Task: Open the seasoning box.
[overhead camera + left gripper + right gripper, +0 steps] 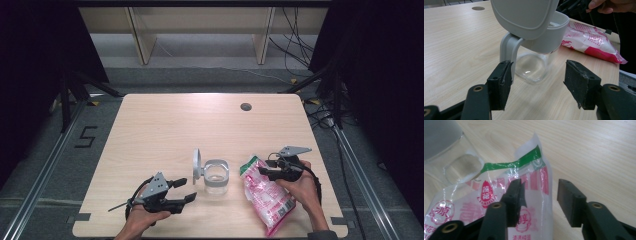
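Note:
A clear glass jar [216, 178] with a grey collar stands near the table's front middle, its grey hinged lid [197, 163] flipped up on its left. In the left gripper view the jar [531, 66] and lid [524, 15] stand just beyond my open left gripper [539, 67], apart from both jaws. In the high view the left gripper [189, 189] sits left of the jar. A pink-and-white plastic bag [265, 192] with white contents lies right of the jar. My right gripper [264, 167] is open at the bag's top; the bag's [534, 177] right edge lies between its jaws [540, 183].
The light wooden table [165, 125] has a round grey cable hole [245, 106] at the back right. Dark metal stands and cables [325, 105] flank the table on the floor. The jar [449, 157] shows at the upper left of the right gripper view.

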Motion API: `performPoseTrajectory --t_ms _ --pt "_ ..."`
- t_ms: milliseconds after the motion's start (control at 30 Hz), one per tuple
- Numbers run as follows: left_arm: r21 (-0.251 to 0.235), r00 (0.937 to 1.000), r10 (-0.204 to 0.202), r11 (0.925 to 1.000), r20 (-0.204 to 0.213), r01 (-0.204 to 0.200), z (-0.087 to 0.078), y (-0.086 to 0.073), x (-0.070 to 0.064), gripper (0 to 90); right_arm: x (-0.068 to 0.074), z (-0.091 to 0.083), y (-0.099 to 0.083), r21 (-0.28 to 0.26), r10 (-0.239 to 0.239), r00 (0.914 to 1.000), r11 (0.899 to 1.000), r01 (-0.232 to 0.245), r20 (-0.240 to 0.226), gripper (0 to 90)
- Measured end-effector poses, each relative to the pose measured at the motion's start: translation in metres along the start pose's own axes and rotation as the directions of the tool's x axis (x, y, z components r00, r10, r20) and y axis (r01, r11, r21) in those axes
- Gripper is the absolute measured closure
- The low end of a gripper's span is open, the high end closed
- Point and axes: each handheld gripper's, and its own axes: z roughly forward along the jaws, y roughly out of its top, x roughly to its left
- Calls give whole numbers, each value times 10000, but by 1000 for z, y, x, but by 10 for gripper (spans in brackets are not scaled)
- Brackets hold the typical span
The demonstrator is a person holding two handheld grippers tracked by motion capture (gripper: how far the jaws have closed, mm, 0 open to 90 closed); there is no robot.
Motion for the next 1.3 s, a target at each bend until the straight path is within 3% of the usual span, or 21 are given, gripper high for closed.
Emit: performPoseTrajectory --t_ms 300,400,433,467,533,567,600,700,767,800,833,867,900,967,1067,1100,1133,1167,1233,1267,1300 --pt "-7 9998 0 10000 190 0 1 0 0 384 2 1 0 106 9 9999 9999 -7 -104 892" --pt "6 9998 -2 10000 184 2 0 0 0 386 2 0 0 57 68 9999 10000 -68 -84 900" --pt "-1 9998 -20 10000 192 20 0 0 0 386 0 -1 -1 74 47 9999 10000 -48 157 900" --pt "-67 9997 -35 10000 251 37 1 -1 0 387 2 -2 -1 25 415 9988 9991 -416 250 900" --pt "5 9999 -2 10000 159 2 0 0 -1 388 -6 -7 -2 -151 221 9984 9997 -213 516 900" --pt "11 9999 -4 10000 158 4 0 0 -1 388 -7 -10 -5 -341 793 9948 9964 -773 635 900" --pt "-30 9998 -29 10000 190 29 0 0 -1 389 -13 -12 -6 -499 607 9956 9971 -572 715 900" --pt "-34 9999 -49 10000 140 50 0 0 0 389 -22 -21 -12 -695 1318 9870 9896 -1256 922 900" --pt "-60 9999 -76 10000 120 77 0 0 0 389 -25 -28 -16 -1020 1991 9735 9769 -1880 1124 900" --pt "-93 9998 -50 9999 183 51 0 0 0 390 -28 -30 -17 -1084 1709 9762 9816 -1570 1337 900" --pt "-96 9997 -18 10000 244 21 0 0 0 390 -29 -31 -19 -1187 1717 9772 9804 -1571 1250 900" --pt "-104 9997 -8 9999 260 10 0 0 0 390 -31 -32 -20 -1261 1701 9755 9802 -1529 1395 900" --pt "-104 9997 -9 9999 262 11 0 0 0 390 -27 -36 -21 -1157 2253 9652 9707 -2106 1331 900" --pt "-104 9998 -28 9999 220 30 -1 0 0 390 -32 -38 -23 -1262 1923 9701 9766 -1744 1481 900" --pt "-80 9999 -21 10000 105 22 -2 1 0 390 -35 -43 -29 -1487 2071 9624 9720 -1820 1758 900" --pt "-101 9999 -42 9999 147 44 -2 1 0 390 -31 -45 -30 -1588 2556 9537 9599 -2309 1583 900" --pt "-130 9998 0 9999 179 2 -2 1 0 392 -35 -48 -32 -1550 2242 9607 9676 -1994 1637 900" --pt "-57 9999 119 9999 124 -118 -2 1 1 394 -35 -49 -34 -1744 2246 9609 9649 -1962 1618 900" --pt "-103 9999 -11 9999 119 12 -2 0 1 394 -33 -53 -37 -1713 2452 9498 9619 -2133 1944 900" --pt "-85 9999 -10 10000 109 11 -2 0 1 394 -34 -55 -38 -1636 2373 9514 9646 -2069 1963 900" --pt "-88 9999 -4 10000 119 5 -2 1 1 394 -31 -57 -39 -1716 2714 9425 9556 -2396 1952 900"
